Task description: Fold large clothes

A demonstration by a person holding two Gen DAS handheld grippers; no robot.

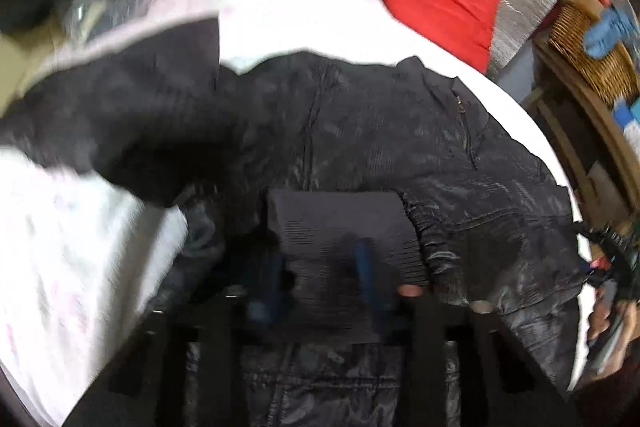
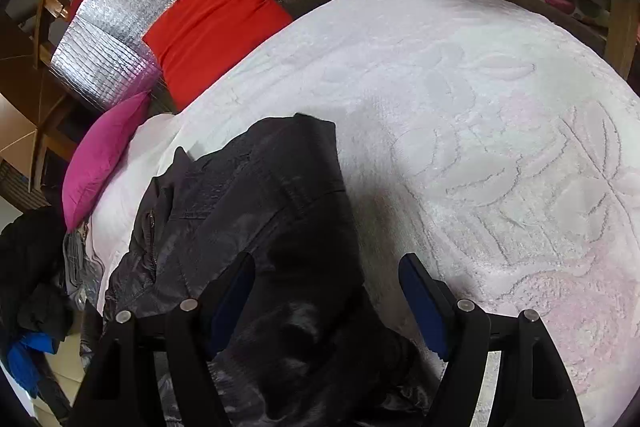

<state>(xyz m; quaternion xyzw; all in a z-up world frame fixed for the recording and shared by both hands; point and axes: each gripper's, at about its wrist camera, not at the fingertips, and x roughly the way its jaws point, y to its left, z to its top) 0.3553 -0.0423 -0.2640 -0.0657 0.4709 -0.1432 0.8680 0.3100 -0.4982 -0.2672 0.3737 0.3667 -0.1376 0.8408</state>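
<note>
Black jacket (image 2: 240, 211) spread on bed (image 2: 480, 107). Left claw (image 1: 324, 267) pinching ribbed cuff (image 1: 340, 223) — carry sleeve across body, keep it flat. Right claw (image 2: 328, 303) spread wide over jacket — pin the hem.

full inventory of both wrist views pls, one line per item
jacket: 1, black, spread on the bed
ribbed cuff: 1, dark, between the left fingers
bedspread: 1, white with pale pink, covers the bed
pink cushion: 1, magenta, bed's edge
red cushion: 1, against the silver foil panel
wicker basket: 1, tan, right edge of left view
clothes heap: dark, floor beside bed
left gripper: 1, black, blue pads, shut on cuff
right gripper: 1, black, blue pads, open over jacket
</note>
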